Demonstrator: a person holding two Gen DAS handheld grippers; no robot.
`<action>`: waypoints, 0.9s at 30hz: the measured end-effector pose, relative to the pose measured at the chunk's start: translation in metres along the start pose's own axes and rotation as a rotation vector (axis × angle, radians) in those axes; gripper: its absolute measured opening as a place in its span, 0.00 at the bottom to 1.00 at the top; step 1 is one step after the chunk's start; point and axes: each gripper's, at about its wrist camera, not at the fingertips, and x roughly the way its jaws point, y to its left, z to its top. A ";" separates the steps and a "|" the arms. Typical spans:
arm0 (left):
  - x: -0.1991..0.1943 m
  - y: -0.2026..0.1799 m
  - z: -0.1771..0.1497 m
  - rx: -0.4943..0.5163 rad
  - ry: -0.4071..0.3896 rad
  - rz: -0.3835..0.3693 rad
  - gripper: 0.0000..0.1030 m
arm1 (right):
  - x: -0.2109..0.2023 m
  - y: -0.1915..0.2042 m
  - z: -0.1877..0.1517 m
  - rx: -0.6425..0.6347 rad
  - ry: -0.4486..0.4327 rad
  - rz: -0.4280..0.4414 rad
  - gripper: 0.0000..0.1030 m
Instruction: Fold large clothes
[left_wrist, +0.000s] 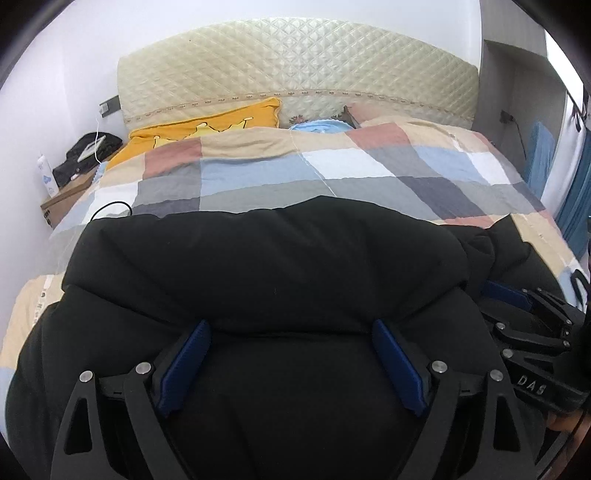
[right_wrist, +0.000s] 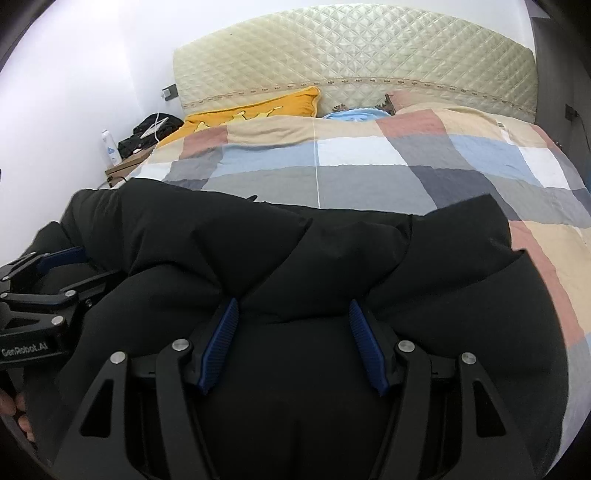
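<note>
A large black padded jacket (left_wrist: 266, 266) lies on the bed and also fills the lower half of the right wrist view (right_wrist: 280, 251). My left gripper (left_wrist: 291, 328) is open, its blue pads spread wide and pressed onto a puffy fold of the jacket. My right gripper (right_wrist: 293, 306) is open in the same way, its pads on either side of a bulging fold. The right gripper also shows at the right edge of the left wrist view (left_wrist: 524, 306). The left gripper shows at the left edge of the right wrist view (right_wrist: 55, 266). Neither jaw pinches the fabric.
The bed has a checked quilt (left_wrist: 332, 173) in beige, blue, grey and pink, a quilted cream headboard (left_wrist: 295, 70) and a yellow pillow (left_wrist: 207, 125). A bedside table (left_wrist: 70, 195) with a black bag and a bottle stands at the left. Blue curtains (left_wrist: 576, 199) hang at the right.
</note>
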 end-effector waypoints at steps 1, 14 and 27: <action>-0.006 0.004 0.000 -0.012 0.011 -0.011 0.86 | -0.003 -0.002 0.001 0.005 0.003 0.013 0.61; -0.073 0.171 -0.013 -0.477 -0.074 0.070 0.86 | -0.090 -0.103 0.005 0.249 -0.087 -0.050 0.82; -0.022 0.204 -0.040 -0.597 0.110 -0.065 0.82 | -0.026 -0.172 -0.036 0.608 0.093 0.066 0.84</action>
